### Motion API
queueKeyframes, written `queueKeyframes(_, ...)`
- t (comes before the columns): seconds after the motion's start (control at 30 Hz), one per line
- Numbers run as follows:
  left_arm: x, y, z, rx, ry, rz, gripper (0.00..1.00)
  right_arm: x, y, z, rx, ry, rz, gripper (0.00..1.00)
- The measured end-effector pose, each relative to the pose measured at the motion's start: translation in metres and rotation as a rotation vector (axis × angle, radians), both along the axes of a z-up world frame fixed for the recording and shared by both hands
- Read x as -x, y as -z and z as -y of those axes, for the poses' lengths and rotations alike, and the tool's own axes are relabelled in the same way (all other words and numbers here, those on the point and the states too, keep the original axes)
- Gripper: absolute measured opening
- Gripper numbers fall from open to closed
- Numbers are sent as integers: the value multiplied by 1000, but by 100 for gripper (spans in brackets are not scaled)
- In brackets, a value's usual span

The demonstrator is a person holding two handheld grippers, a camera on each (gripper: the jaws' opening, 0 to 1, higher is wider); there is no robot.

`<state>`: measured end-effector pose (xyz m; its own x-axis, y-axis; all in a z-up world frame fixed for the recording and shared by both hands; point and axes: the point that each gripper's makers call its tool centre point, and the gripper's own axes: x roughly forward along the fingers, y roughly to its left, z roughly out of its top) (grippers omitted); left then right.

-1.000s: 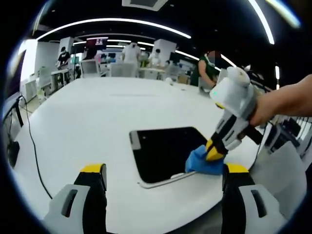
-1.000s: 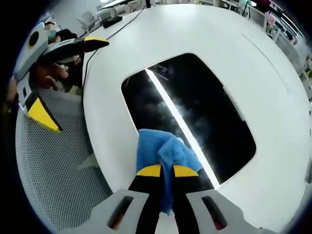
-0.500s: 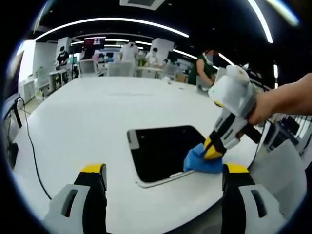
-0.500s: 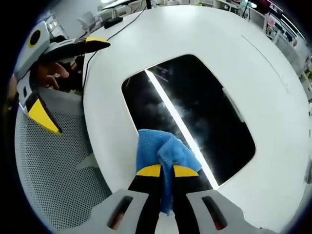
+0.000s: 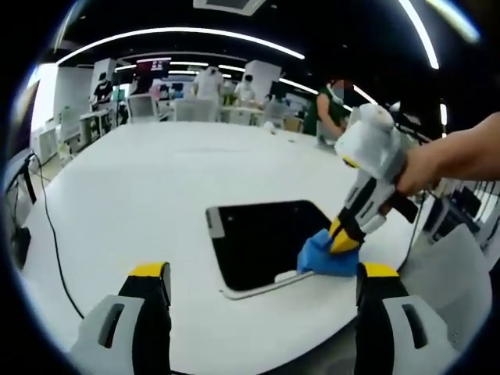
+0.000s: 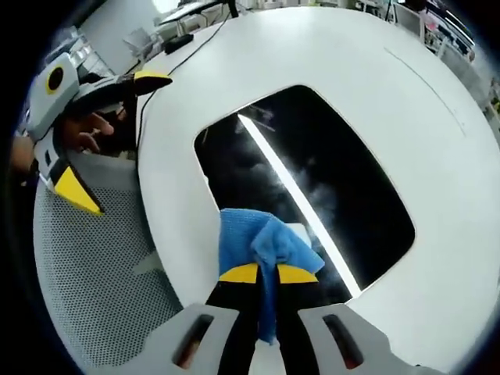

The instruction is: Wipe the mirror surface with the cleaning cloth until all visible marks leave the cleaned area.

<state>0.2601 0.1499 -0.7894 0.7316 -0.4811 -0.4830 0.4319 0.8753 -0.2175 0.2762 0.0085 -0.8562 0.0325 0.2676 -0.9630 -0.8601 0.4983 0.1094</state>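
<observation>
Wiping under way at one corner of the mirror; most of the glass looks untouched.

The broad white round bench (image 6: 406, 70) carries the dark rounded-rectangle mirror (image 6: 336, 172), hazy smears visible mid-glass. The right gripper (image 6: 260, 273), jaws pinched on the crumpled blue cleaning cloth (image 6: 262, 242), presses it on the mirror's near corner; the left gripper (image 5: 258, 273) hovers beside, jaws wide, holding nothing.

The mirror (image 5: 262, 242) lies flat on the table (image 5: 141, 195), with the cloth (image 6: 262, 242) on its near edge.
</observation>
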Motion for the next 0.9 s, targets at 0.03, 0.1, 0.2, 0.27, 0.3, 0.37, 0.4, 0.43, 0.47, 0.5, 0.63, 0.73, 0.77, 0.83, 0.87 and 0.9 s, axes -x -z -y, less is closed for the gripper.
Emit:
queueKeyframes(0.03,0,0,0,1,1,2,99,0,0,2,8,-10,4,1)
queueKeyframes(0.1,0,-1,0,2,1,2,99,0,-1,7,27,-5,3,1)
queueKeyframes(0.2,0,-1,1,-1,3,5,99,-1,0,12,31,-4,-1,1)
queueKeyframes(0.27,0,-1,0,1,1,3,99,-1,-1,14,31,0,-6,1)
queueKeyframes(0.3,0,-1,0,1,1,4,99,-1,0,15,32,-1,-8,1)
queueKeyframes(0.37,0,0,1,-5,8,5,99,-1,0,17,39,-7,-7,1)
queueKeyframes(0.4,0,0,2,-13,14,4,99,0,0,18,43,-18,-4,1)
queueKeyframes(0.43,1,1,2,-14,16,3,99,-1,1,19,44,-22,-3,1)
queueKeyframes(0.47,1,0,2,-15,18,5,99,-1,1,19,47,-27,-1,1)
queueKeyframes(0.5,1,0,2,-15,17,6,99,-1,1,20,48,-31,-1,1)
queueKeyframes(0.63,1,-1,1,-12,13,7,99,1,1,27,52,-72,1,1)
queueKeyframes(0.73,0,-1,2,-10,14,8,99,2,1,34,58,-78,-4,1)
queueKeyframes(0.77,0,-1,1,-9,13,9,99,3,1,36,60,-77,-7,1)
queueKeyframes(0.83,0,-2,1,-7,10,11,99,3,1,40,60,-73,-11,1)
queueKeyframes(0.87,0,-2,1,-6,9,11,99,4,1,42,61,-71,-13,1)
queueKeyframes(0.9,-1,-2,1,-5,8,11,99,4,1,42,61,-71,-14,1)
